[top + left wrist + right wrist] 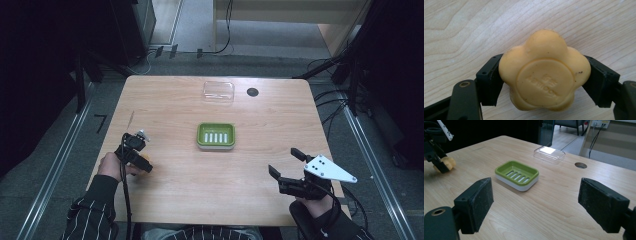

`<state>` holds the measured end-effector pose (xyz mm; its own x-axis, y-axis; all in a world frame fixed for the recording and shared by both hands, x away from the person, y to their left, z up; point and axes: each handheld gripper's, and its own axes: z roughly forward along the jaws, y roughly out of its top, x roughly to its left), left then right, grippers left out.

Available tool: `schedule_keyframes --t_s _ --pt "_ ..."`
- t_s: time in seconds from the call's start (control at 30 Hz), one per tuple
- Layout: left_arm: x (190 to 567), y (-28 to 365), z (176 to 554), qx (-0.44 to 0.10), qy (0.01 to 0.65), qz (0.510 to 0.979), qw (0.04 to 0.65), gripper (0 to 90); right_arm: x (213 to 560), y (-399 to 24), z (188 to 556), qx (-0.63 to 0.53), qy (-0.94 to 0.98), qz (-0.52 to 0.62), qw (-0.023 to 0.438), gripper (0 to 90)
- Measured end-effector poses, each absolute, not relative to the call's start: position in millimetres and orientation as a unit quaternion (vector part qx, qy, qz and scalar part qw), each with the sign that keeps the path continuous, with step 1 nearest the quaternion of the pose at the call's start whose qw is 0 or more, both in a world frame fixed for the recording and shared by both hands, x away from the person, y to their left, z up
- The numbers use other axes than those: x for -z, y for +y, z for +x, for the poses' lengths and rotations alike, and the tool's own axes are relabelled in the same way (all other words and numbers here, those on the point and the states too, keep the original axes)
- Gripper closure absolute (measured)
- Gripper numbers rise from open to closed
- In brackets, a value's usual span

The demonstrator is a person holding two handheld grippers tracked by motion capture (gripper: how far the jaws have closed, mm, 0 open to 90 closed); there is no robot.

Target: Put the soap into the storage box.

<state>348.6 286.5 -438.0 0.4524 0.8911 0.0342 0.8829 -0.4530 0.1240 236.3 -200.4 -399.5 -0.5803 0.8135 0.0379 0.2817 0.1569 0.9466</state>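
one yellow soap bar (544, 75), shaped like a flower, sits clamped between the jaws of the left tongs (142, 161), just over the wooden table (165, 195) at its near left part. the pads press two opposite lobes, which looks a sound hold: the waist between lobes keeps it from sliding out. it is likely light, firm and waxy, slippery if squeezed off-centre, and apt to dent under a hard pinch. the green soap dish (517, 175) lies well ahead and to the right of these tongs. the right tongs (283, 162) rest released, jaws wide apart with nothing between them, facing the dish.
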Motion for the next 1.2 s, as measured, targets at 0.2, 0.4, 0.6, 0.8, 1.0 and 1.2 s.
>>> schedule_keyframes --t_s 0.2,0.4,0.6,0.8,1.0,1.2 --pt "434 281 349 -0.049 0.513 0.855 0.049 25.9 399 -200 236 -0.524 0.717 0.383 0.253 13.5" --pt "431 275 350 -0.048 0.504 0.861 0.049 25.9 400 -201 235 -0.524 0.717 0.383 0.254 13.5" --pt "429 268 352 -0.048 0.495 0.866 0.05 25.9 400 -201 235 -0.523 0.717 0.383 0.255 13.5" --pt "427 260 359 -0.049 0.486 0.871 0.049 25.9 400 -202 234 -0.522 0.717 0.386 0.256 13.5" --pt "426 252 364 -0.047 0.471 0.879 0.047 25.9 400 -203 233 -0.522 0.715 0.388 0.257 13.5" --pt "425 245 369 -0.049 0.46 0.885 0.047 25.9 400 -205 231 -0.52 0.714 0.39 0.258 13.5"
